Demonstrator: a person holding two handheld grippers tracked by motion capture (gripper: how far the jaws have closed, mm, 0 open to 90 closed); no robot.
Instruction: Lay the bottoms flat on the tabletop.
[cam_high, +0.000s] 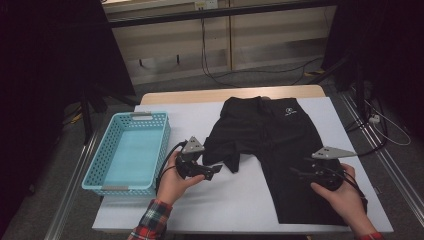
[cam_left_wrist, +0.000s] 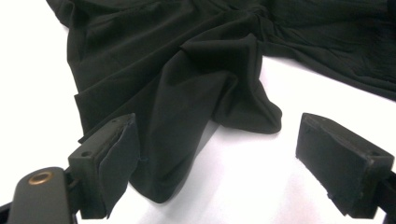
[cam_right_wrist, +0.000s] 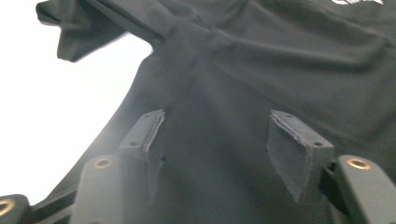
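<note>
1. As the person stood at the near edge of the table, a pair of black shorts (cam_high: 272, 150) lay flat on the white table cover (cam_high: 200, 210), waistband at the far side, legs running toward the person. The garment's long axis ran near-to-far.

2. The right-hand leg lay straight and full length, its hem near the front edge. The other leg (cam_high: 222, 150) was crumpled up short, its loose fold lying just in front of the left gripper (cam_high: 212, 170).

3. The left gripper sat on the bare cover just to the left of that bunched leg, pointing toward it across the table. Its jaws stood spread; in the left gripper view the drooping fold (cam_left_wrist: 187, 140) lay between and just ahead of them, one edge against the left-hand pad (whether it truly touched, I could not say). Nothing was pinched.

4. The right gripper (cam_high: 300, 174) hovered over the straight leg, low down near the hem, pointing left toward the garment's middle. Its jaws were apart, cloth (cam_right_wrist: 215, 140) beneath them, nothing clamped.

5. A light blue basket (cam_high: 95, 170) stood at the left, well apart from the shorts, nearer the left hand.

6. Judgement: the left gripper was nearer the crumpled leg, which lay to its right, so closing on that fold looked like the next move.
</note>
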